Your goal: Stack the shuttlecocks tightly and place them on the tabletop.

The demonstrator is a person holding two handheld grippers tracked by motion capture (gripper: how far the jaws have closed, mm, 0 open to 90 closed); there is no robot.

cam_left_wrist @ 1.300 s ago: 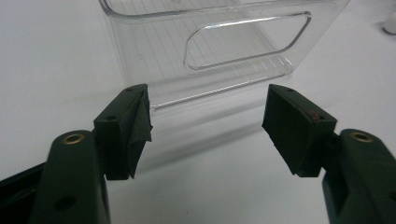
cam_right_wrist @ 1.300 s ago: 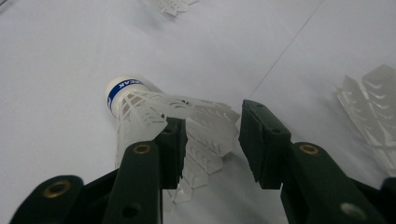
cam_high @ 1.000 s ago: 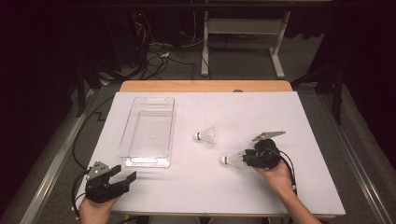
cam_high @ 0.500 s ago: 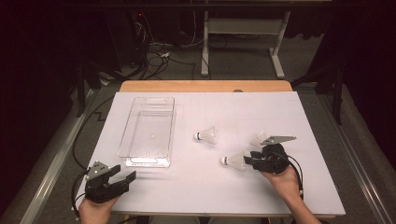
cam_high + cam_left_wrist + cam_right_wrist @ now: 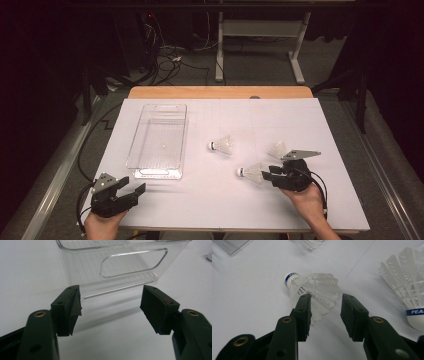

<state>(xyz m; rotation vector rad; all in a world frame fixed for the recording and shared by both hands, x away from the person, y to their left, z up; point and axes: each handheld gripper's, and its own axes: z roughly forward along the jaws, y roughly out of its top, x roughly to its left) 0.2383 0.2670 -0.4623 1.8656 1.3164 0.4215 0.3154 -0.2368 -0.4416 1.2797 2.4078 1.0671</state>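
Three white feather shuttlecocks lie on the white table sheet (image 5: 200,210). The nearest shuttlecock (image 5: 251,172) (image 5: 312,286) lies on its side, blue-banded cork pointing away from my right gripper (image 5: 268,176) (image 5: 325,300). That gripper is open, and the edge of the feather skirt sits at its left tip without being pinched. A second shuttlecock (image 5: 278,148) (image 5: 409,290) is just right of the jaws. The third shuttlecock (image 5: 221,145) lies toward the middle of the table. My left gripper (image 5: 132,185) (image 5: 111,302) is open and holds nothing, pointing at the near end of a clear plastic bin (image 5: 157,140) (image 5: 125,265).
The bin looks empty and stands lengthwise on the left half of the sheet. A wooden table edge (image 5: 220,92) runs along the back. Cables and a desk frame (image 5: 260,45) are on the dark floor beyond. Cables trail from both grippers off the near edge.
My right gripper has drawn back to the right and toward the near edge, away from the nearest shuttlecock, uncovering the second shuttlecock behind it. The left gripper has stayed put.
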